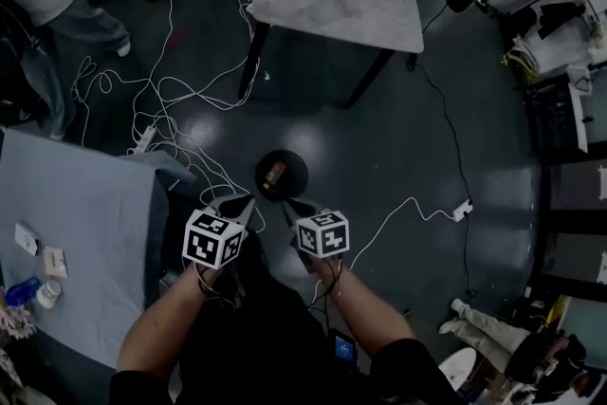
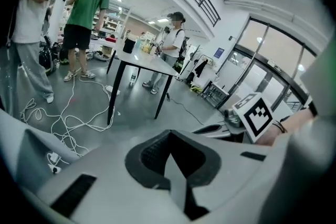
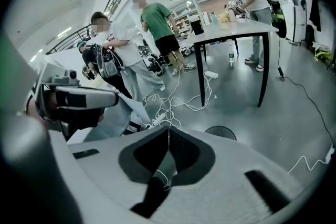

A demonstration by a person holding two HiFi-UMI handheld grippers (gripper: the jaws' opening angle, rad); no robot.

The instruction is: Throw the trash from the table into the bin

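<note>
Over the dark floor (image 1: 379, 166), holds left gripper (image 1: 248, 201) and right gripper (image 1: 288, 205) side by side, both closed on nothing, tilted down toward the black bin (image 1: 300, 174) with a brownish scrap (image 1: 275, 174) inside. Shows small packets (image 1: 54, 262) and a blue item (image 1: 21, 291) on the grey table (image 1: 95, 223) at left: probably light, crushable, best pinched across the middle. Holds forearms (image 1: 166, 327) bent, close together.

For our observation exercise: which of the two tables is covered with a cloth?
The near left table, draped in blue cloth; the far table shows an uncovered pale top.

Dark, seemingly glossy floor (image 1: 398, 156), white cables (image 1: 190, 100)
</note>
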